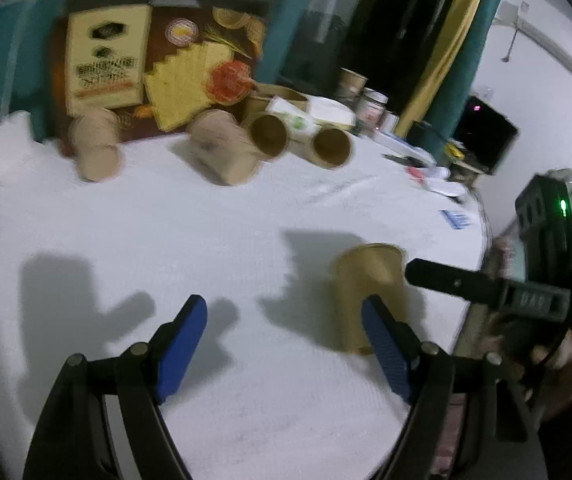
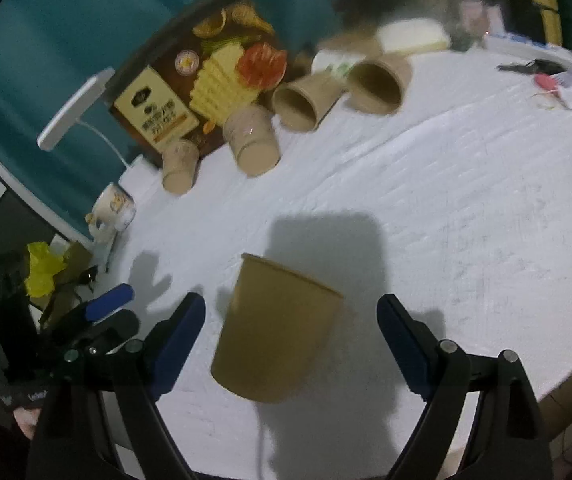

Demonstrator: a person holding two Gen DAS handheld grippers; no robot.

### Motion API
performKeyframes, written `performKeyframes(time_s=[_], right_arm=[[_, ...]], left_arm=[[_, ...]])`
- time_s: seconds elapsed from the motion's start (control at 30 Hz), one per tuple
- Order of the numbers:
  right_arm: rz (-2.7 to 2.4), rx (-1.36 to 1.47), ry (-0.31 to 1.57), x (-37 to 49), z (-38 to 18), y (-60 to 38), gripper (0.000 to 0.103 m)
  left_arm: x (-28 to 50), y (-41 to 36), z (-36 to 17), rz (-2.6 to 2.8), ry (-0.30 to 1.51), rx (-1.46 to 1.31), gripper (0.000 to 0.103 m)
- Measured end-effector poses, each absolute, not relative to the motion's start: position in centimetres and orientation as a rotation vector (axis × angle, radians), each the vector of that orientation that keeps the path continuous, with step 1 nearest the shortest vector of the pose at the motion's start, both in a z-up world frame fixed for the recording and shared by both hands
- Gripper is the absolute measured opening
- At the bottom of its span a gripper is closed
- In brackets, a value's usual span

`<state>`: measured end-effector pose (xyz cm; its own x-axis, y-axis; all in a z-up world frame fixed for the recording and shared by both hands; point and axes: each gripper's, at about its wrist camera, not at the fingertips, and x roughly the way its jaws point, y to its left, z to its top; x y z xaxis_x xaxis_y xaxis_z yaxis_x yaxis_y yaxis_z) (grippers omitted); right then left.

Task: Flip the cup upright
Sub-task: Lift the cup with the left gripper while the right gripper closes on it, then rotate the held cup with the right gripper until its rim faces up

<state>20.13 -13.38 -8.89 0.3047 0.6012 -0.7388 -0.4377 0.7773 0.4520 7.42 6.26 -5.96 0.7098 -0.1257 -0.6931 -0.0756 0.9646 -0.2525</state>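
Note:
A brown paper cup (image 2: 276, 328) stands on the white table between the open fingers of my right gripper (image 2: 290, 332), rim up, a gap on each side. In the left wrist view the same cup (image 1: 365, 292) stands behind my left gripper's right finger, with the right gripper's finger (image 1: 449, 280) beside it. My left gripper (image 1: 286, 332) is open and empty over bare cloth, left of the cup. It also shows at the left edge of the right wrist view (image 2: 106, 312).
Several brown paper cups lie on their sides at the back of the table (image 1: 222, 152) (image 1: 329, 148) (image 2: 297, 104) (image 2: 377, 84). A printed box (image 1: 106, 56) leans behind them. A mug (image 2: 112, 210) sits at the left edge. Small clutter (image 2: 545, 76) lies at the far right.

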Motion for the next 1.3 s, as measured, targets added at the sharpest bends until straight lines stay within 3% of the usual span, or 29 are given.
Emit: performKeyframes(time_s=[0.47, 0.63, 0.77, 0.83, 1.07, 1.3], right_arm=[[0.729, 0.163, 1.239, 23.3, -11.0, -9.7, 0.085], [0.746, 0.129, 1.272, 23.4, -11.5, -9.1, 0.07], [0.778, 0.1, 1.26, 23.4, -11.2, -8.7, 0.069], [0.777, 0.104, 1.224, 23.5, -10.6, -8.7, 0.069], [0.585, -0.122, 0.795, 21.7, -8.3, -8.4, 0.069], [0.543, -0.172, 0.626, 19.5, -8.7, -9.5, 0.07]], left_arm=[[4.4, 11.5, -8.4, 0.104, 0.78, -0.265, 0.08], [4.3, 11.3, -8.3, 0.086, 0.765, -0.25, 0.08], [4.3, 11.5, -8.6, 0.086, 0.77, -0.255, 0.08], [4.3, 11.6, -8.7, 0.086, 0.771, -0.259, 0.08], [4.4, 11.7, -8.8, 0.089, 0.775, -0.267, 0.08], [4.5, 11.7, -8.7, 0.09, 0.781, -0.257, 0.08]])
